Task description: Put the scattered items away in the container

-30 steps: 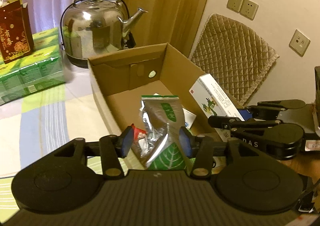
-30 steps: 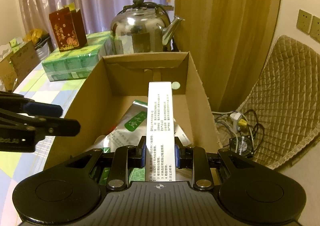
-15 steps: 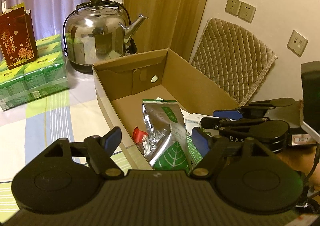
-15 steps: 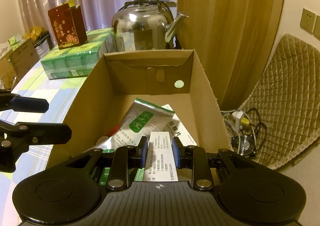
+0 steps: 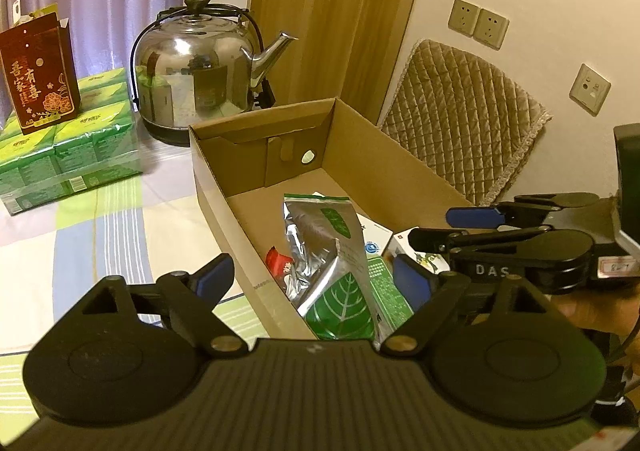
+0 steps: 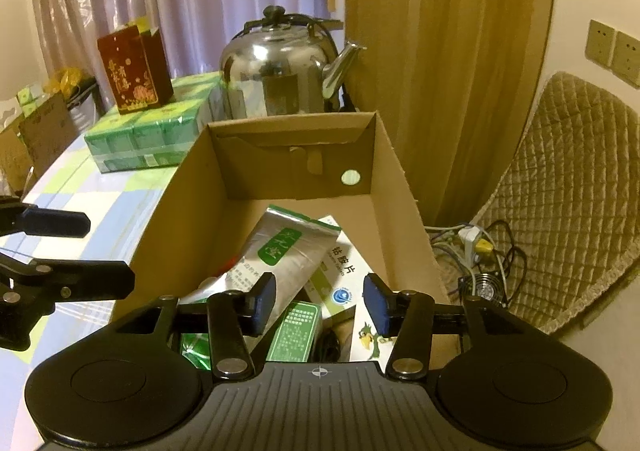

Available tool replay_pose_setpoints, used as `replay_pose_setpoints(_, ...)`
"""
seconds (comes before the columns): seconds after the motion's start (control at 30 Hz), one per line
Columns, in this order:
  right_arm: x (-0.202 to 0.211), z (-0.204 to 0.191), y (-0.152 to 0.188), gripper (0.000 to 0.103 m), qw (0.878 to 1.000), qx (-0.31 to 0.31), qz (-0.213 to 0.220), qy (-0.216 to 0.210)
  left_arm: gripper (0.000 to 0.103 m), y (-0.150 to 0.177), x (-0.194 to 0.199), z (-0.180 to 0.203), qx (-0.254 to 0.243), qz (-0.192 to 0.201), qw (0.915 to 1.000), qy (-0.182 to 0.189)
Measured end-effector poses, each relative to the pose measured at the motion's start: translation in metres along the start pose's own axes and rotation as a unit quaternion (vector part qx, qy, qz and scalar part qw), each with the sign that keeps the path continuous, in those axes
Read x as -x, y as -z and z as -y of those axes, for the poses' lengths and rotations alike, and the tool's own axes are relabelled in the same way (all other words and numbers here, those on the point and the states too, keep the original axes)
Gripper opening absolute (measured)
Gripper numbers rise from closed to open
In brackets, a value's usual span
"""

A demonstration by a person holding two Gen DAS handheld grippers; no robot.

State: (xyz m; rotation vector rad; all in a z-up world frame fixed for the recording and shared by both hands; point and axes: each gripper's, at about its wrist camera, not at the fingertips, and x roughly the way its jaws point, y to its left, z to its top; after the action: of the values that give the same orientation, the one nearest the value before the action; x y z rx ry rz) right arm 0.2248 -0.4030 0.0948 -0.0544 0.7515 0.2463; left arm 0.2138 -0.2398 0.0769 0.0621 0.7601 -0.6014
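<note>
An open cardboard box (image 5: 380,167) (image 6: 188,179) stands on the table. Inside lie a silver foil pouch with a green leaf (image 5: 328,247) (image 6: 276,251), a small red packet (image 5: 278,261), a green carton (image 6: 298,331) and white medicine boxes (image 6: 344,271), one printed with a green bird (image 6: 370,335). My left gripper (image 5: 316,277) is open above the box's near end, nothing between its fingers. My right gripper (image 6: 318,301) is open too, over the white bird box. The right gripper (image 5: 476,227) also shows in the left wrist view, and the left gripper (image 6: 92,249) in the right wrist view.
A steel kettle (image 5: 196,67) (image 6: 280,71) stands behind the box. Green tissue packs (image 5: 68,155) (image 6: 148,135) carry a red gift bag (image 5: 36,71) (image 6: 134,69). A quilted chair back (image 5: 460,119) and floor cables (image 6: 476,251) lie right of the table. A checked cloth (image 5: 92,219) covers the table.
My left gripper let go of the foil pouch, which now lies in the box, and opened wide. My right gripper lowered the white box into the carton and opened.
</note>
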Motion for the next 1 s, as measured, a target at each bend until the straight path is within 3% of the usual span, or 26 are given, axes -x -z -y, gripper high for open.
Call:
replay_pose_setpoints(0.3, 0.037, 0.002, 0.015, 0.066, 1.000, -0.010, 0.011, 0.007, 0.095, 0.013, 0.025, 0.003, 0.017, 0.010, 0.9998, -0.005)
replay_pose_setpoints(0.47, 0.053, 0.002, 0.023, 0.084, 1.000, -0.019, 0.012, 0.006, 0.102, 0.023, 0.037, 0.010, 0.020, 0.015, 0.9996, -0.011)
replay_pose_setpoints(0.67, 0.074, -0.002, 0.033, 0.099, 1.000, -0.024, 0.015, 0.006, 0.102, 0.034, 0.053, 0.017, 0.027, 0.022, 0.9993, -0.012)
replay_pose_setpoints(1.0, 0.117, -0.011, 0.051, 0.101, 0.999, -0.029, 0.017, 0.013, 0.102, 0.057, 0.086, 0.026, 0.059, 0.014, 0.9974, -0.040)
